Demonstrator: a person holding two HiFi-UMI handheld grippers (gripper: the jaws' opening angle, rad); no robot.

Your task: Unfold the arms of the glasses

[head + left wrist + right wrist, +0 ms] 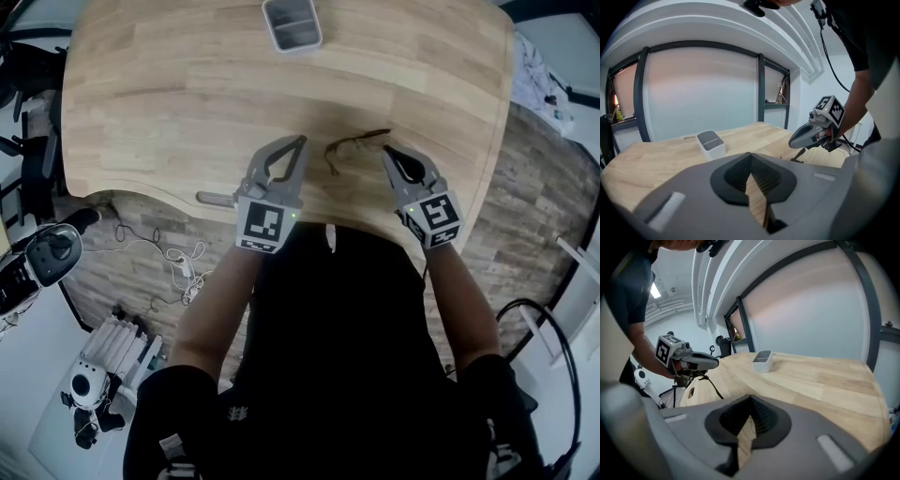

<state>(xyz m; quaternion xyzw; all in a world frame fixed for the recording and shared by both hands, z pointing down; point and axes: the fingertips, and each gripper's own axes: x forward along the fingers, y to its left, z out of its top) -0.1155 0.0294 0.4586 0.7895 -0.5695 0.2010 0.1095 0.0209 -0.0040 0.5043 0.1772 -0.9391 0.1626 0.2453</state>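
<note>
The dark thin-framed glasses lie on the wooden table near its front edge, between my two grippers. My left gripper is just left of them, shut, with nothing seen between its pads. To their right, my right gripper has its tip close to the frame's right end and is shut and empty too. The left gripper view shows the right gripper above a dark piece of the glasses. The right gripper view shows the left gripper with a thin dark arm below it; touching or apart, I cannot tell.
A small white two-compartment box stands at the table's far edge. The table's front edge curves inward at the person's body. On the floor to the left are cables and grey equipment. Windows stand beyond the table.
</note>
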